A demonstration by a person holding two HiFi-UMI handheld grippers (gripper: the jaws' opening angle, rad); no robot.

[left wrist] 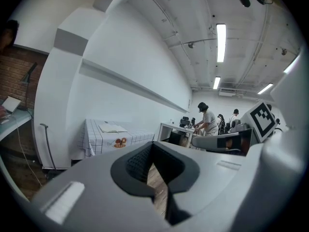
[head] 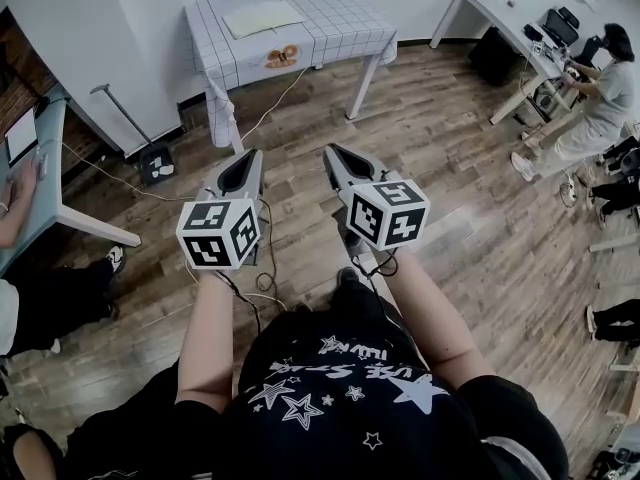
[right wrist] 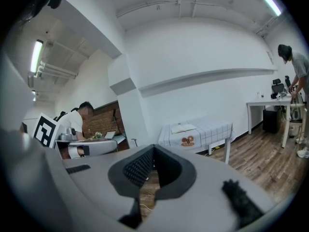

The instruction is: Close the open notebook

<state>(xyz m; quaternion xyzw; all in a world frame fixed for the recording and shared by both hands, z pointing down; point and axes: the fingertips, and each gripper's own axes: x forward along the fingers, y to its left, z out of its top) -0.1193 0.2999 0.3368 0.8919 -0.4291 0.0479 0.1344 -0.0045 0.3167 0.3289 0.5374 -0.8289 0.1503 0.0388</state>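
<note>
We hold the left gripper (head: 243,160) and right gripper (head: 336,154) with jaws together, empty, well short of the checked table (head: 340,30); the open notebook (head: 262,16) lies on that table's top; only the head view shows its pages from above; the gripper views catch it edge-on

No legible text anywhere. White lettering among stars on the person's black shirt (head: 335,366) is upside down in head view and too garbled to read.

Head view steeply down, forward; gripper views near-level; all share far checked table (head: 340,23).
</note>
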